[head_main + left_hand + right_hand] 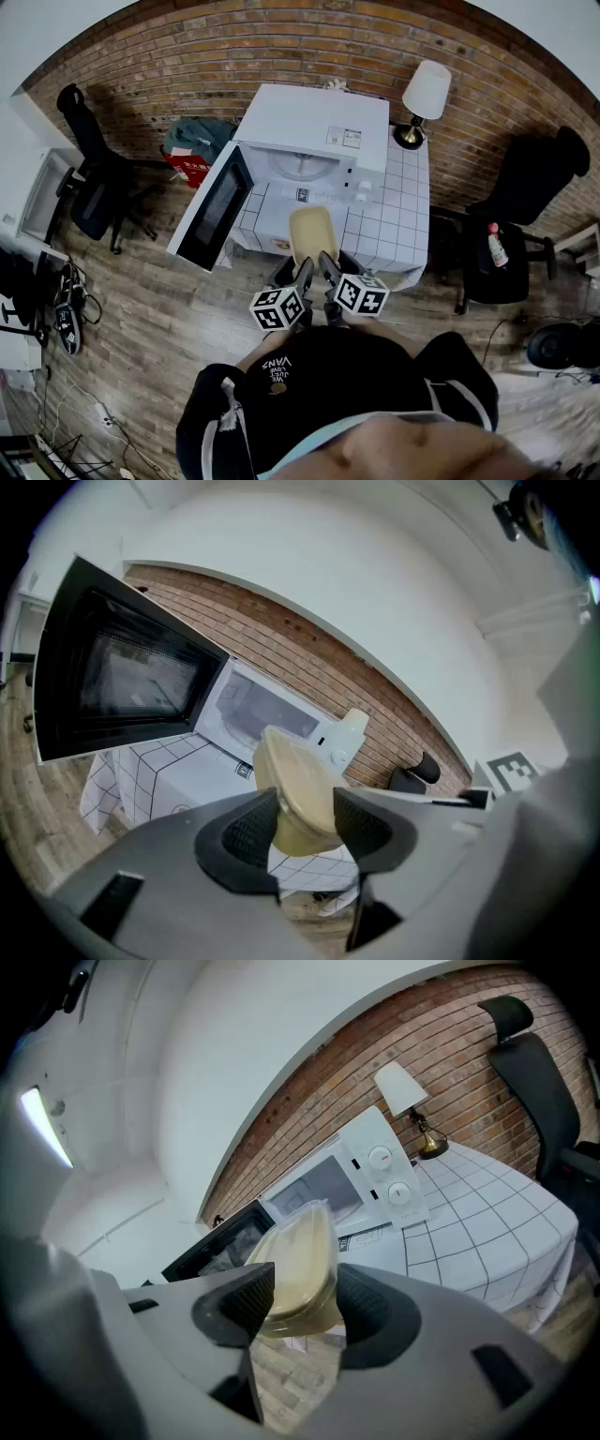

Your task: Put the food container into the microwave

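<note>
Gripping: left gripper (305, 819) and right gripper (302, 1297) are each clamping the food container (312, 234) between their jaws.
Microwave (314, 127): standing open ahead.

**Q:** What is the operator wearing?
**A:** A black long-sleeved top (328, 384), trimmed in thin white lines at the sleeves, with small white lettering (276, 364) printed on it.

**Q:** And the tools?
**A:** The left tongs (305, 822) and right tongs (305, 1297) look alike. Each has a smooth grey moulded shell and two black, finely ribbed pads (248, 832). Each also carries a white cube, left (278, 308) and right (362, 294), printed with black square markers.
</note>
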The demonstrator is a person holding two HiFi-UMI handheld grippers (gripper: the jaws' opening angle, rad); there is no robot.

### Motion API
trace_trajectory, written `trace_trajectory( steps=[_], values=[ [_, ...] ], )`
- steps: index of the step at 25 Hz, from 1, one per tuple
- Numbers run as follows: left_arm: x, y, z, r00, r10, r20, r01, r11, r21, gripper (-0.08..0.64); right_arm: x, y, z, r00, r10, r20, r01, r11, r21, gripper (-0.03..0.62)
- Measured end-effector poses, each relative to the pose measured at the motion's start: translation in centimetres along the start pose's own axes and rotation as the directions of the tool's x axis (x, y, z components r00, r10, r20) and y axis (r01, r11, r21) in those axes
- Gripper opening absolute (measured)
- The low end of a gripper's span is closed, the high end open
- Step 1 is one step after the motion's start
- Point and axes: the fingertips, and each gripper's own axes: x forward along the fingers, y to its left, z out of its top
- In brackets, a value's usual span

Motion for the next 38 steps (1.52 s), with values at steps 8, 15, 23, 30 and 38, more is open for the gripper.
trace_trajectory(
  steps=[8,15,23,30,38],
  values=[
    [1.2,0.8,1.0,1.0,-0.018,-0.002,0.018,1.0,0.004,0.19,1.4,0.0,0.7,1.0,-0.002,0.02,0.002,1.0,0.01,0.201],
    [1.8,2.0,1.8,1.0,-0.027,-0.014,0.027,1.0,-0.001,0.19,2.8,0.4,0.8,1.0,-0.019,0.019,0.019,1.0,0.016,0.201],
    [2.4,4.0,3.2,0.998,-0.048,-0.036,0.048,0.999,0.004,0.19,4.8,1.3,0.9,0.998,-0.046,0.031,0.045,0.998,0.033,0.201],
    [2.7,5.8,4.3,0.995,-0.077,-0.058,0.078,0.997,0.01,0.19,6.4,2.4,0.7,0.996,-0.079,0.05,0.077,0.996,0.047,0.201],
    [3.0,7.8,5.5,0.989,-0.122,-0.09,0.124,0.992,0.022,0.19,8.1,3.5,0.4,0.989,-0.125,0.078,0.12,0.99,0.071,0.201]
  ],
)
